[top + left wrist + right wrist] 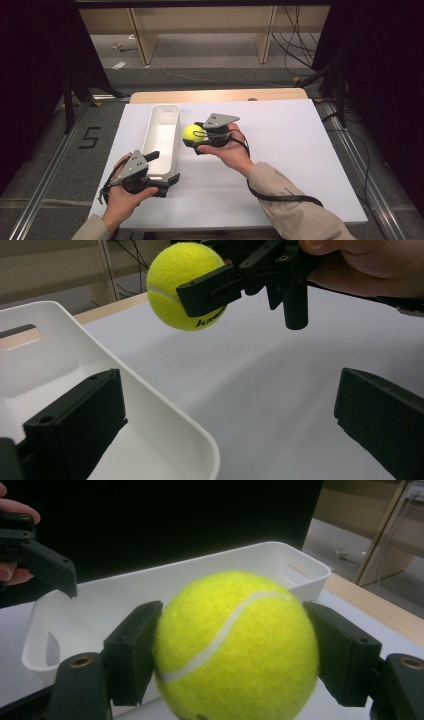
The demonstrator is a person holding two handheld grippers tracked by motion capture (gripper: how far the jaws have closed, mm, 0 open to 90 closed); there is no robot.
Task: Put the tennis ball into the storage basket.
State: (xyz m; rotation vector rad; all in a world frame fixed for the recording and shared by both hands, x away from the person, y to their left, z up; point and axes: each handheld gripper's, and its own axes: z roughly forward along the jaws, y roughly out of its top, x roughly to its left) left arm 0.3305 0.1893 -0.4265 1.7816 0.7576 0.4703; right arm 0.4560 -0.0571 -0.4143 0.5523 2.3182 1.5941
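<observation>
Items counted on the tabletop (280, 150): one tennis ball, one white bin, two sets of tongs, each in one hand of a person.

Tennis ball (192, 133): one, yellow-green with a white seam. It is clamped between the two black jaws of the right tongs (200, 137), one jaw pressing on each side, as the right gripper view confirms (235, 647). In the left gripper view the ball (185, 285) hangs clear of the white surface with its shadow beneath it, so it is lifted and not resting on the tabletop. It sits near the middle of the tabletop, just beside the right long wall of the bin, outside it.

White bin (162, 137): one, long and rectangular, open at the top, with a handle cut-out in an end wall (295, 572). It lies lengthwise from the near edge toward the far edge, left of the tabletop's middle. Nothing is seen inside it.

Left tongs (162, 172): standing wide, nothing gripped. They are at the bin's near end, toward the near left corner of the tabletop. In the left gripper view one jaw sits inside the bin (150, 405) and the other outside over the bare surface, so they straddle the bin's right wall without pressing on it.

The two sets of tongs are apart from each other.
</observation>
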